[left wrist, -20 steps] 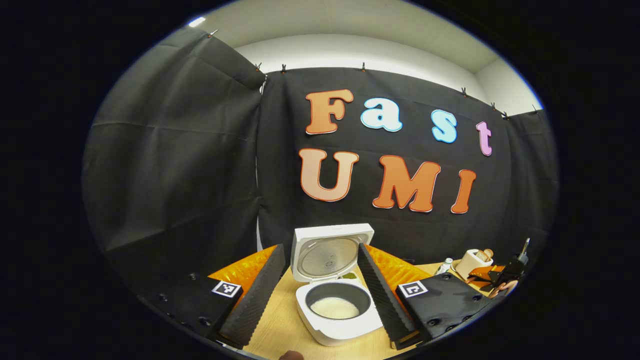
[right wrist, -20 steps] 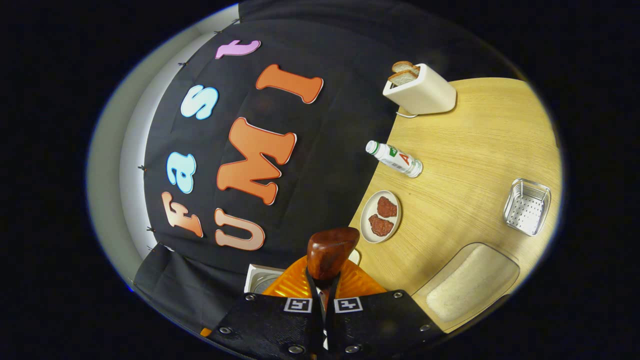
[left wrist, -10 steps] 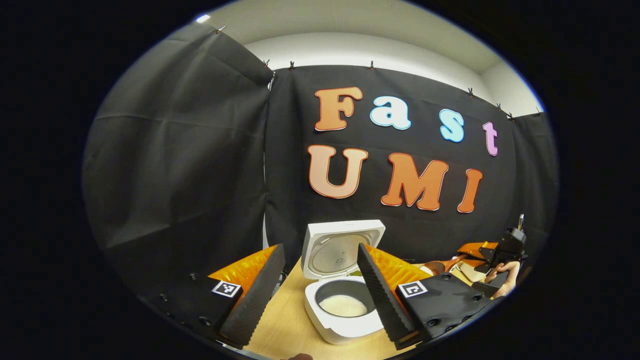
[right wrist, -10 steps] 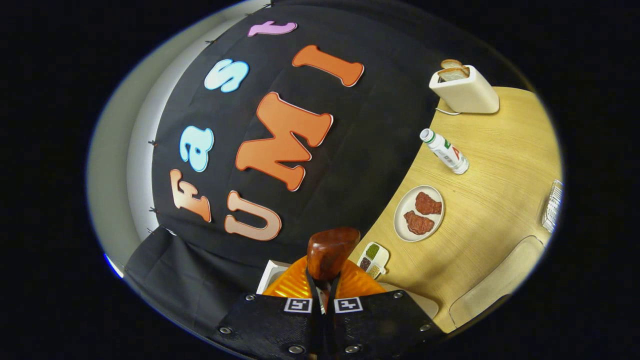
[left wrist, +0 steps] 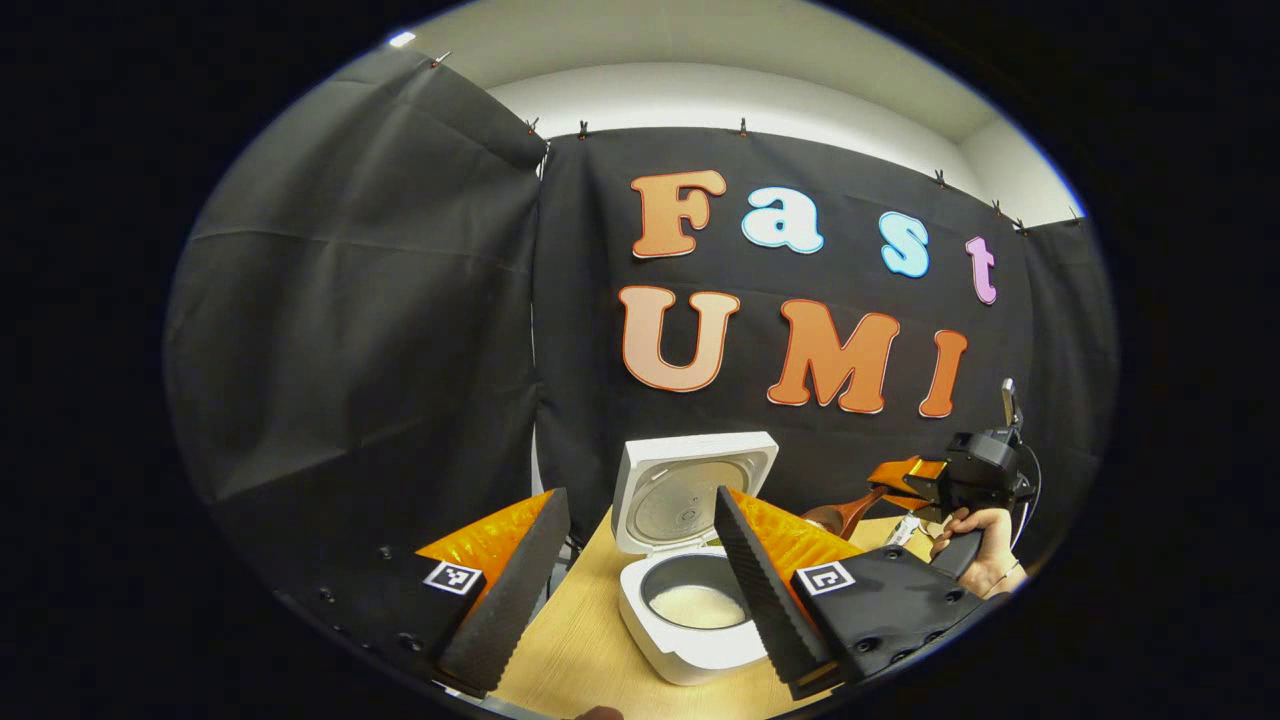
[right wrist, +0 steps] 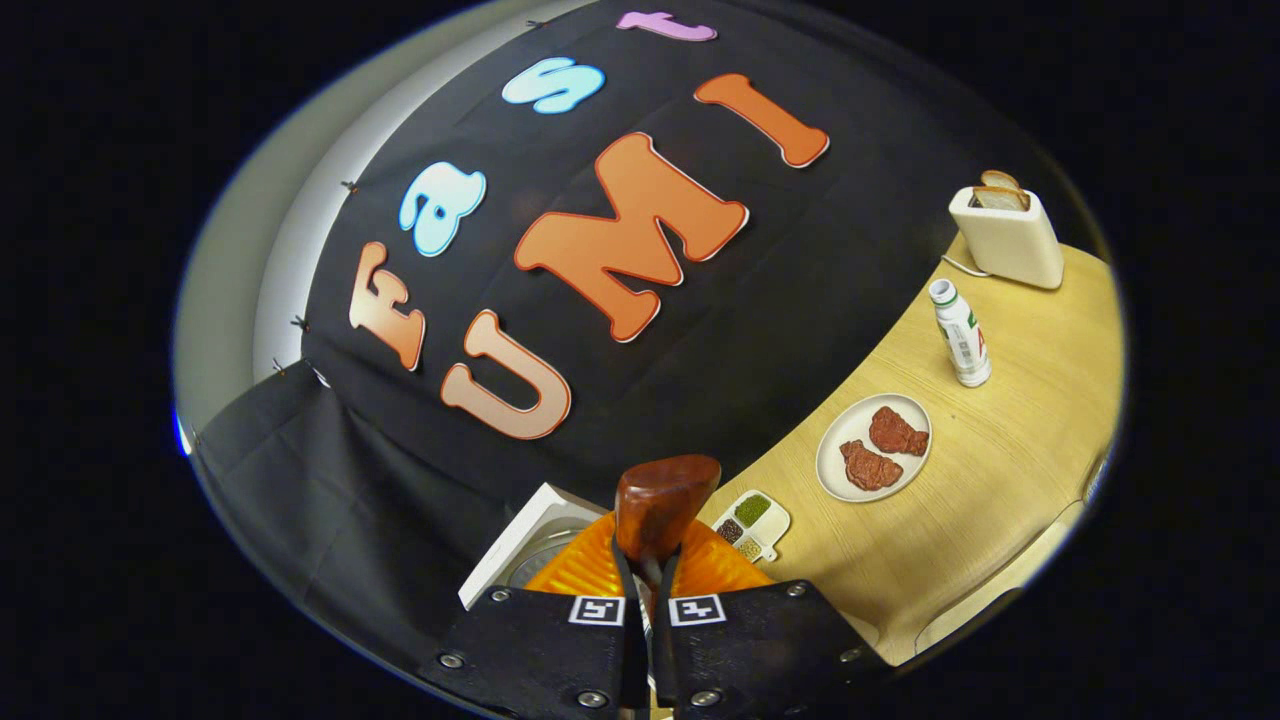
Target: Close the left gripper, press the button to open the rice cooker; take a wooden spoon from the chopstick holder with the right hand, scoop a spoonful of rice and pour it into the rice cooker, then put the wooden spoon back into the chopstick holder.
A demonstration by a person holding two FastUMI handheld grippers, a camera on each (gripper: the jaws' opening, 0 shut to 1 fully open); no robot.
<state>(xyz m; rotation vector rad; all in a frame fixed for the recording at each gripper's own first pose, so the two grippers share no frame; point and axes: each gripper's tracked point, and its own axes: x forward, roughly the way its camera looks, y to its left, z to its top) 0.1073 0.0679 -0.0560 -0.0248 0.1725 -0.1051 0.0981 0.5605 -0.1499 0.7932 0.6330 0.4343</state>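
Observation:
The white rice cooker [left wrist: 690,640] stands on the table with its lid [left wrist: 693,490] up and white rice [left wrist: 697,605] in the pot. My left gripper [left wrist: 632,600] hovers in front of it, open, the cooker showing between its fingers. My right gripper [right wrist: 645,570] is shut on the handle of the wooden spoon [right wrist: 662,505], whose dark brown bowl sticks out ahead; what it carries is hidden. In the left gripper view the right gripper [left wrist: 965,475], held by a hand [left wrist: 975,560], hangs right of the cooker with the spoon [left wrist: 835,518] pointing at the lid. The lid's corner [right wrist: 520,545] lies just below the spoon.
On the wooden table [right wrist: 1000,470] sit a small divided tray of grains [right wrist: 752,522], a plate with two pieces of meat [right wrist: 873,447], a white bottle [right wrist: 960,333] and a cream toaster with bread [right wrist: 1005,235]. Black cloth walls close the back and left.
My right gripper has risen and swung left with the spoon, closing on the open cooker. The left gripper has shifted slightly and stays open.

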